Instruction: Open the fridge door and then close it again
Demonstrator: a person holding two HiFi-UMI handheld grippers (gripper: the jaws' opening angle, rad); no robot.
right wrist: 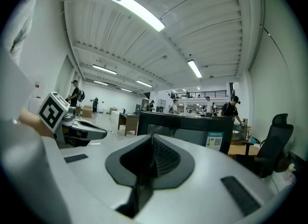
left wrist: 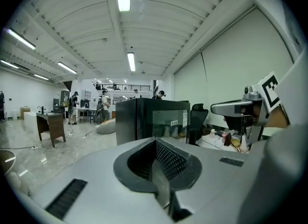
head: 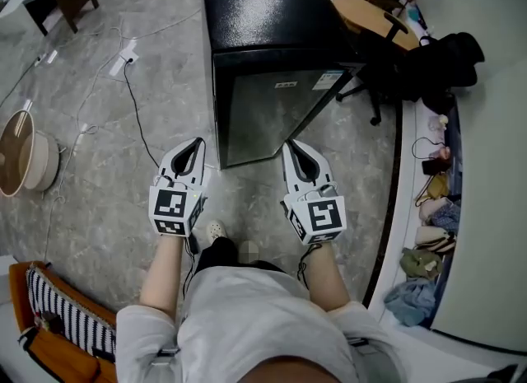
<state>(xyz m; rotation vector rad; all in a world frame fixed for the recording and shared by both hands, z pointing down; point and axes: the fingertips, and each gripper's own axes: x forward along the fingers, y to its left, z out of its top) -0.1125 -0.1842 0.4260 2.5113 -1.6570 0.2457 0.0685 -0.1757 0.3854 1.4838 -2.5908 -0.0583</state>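
Note:
A small black fridge [head: 263, 35] stands on the floor ahead of me, its glass door [head: 276, 114] closed against the cabinet. My left gripper [head: 195, 144] hangs just short of the door's lower left corner, jaws shut with nothing between them. My right gripper [head: 292, 147] is level with it near the door's lower right, also shut and empty. The left gripper view looks past its closed jaws [left wrist: 156, 163] at the fridge [left wrist: 149, 119], with the right gripper [left wrist: 236, 107] off to the side. In the right gripper view the pads [right wrist: 151, 158] meet in front of the fridge [right wrist: 192, 127].
A black office chair [head: 387, 60] and a wooden table [head: 370, 15] stand right of the fridge. Cables [head: 132, 85] trail over the floor at left, near a round basin [head: 25, 155]. An orange bag [head: 58, 315] sits at lower left. Clutter lines the ledge [head: 432, 208] at right.

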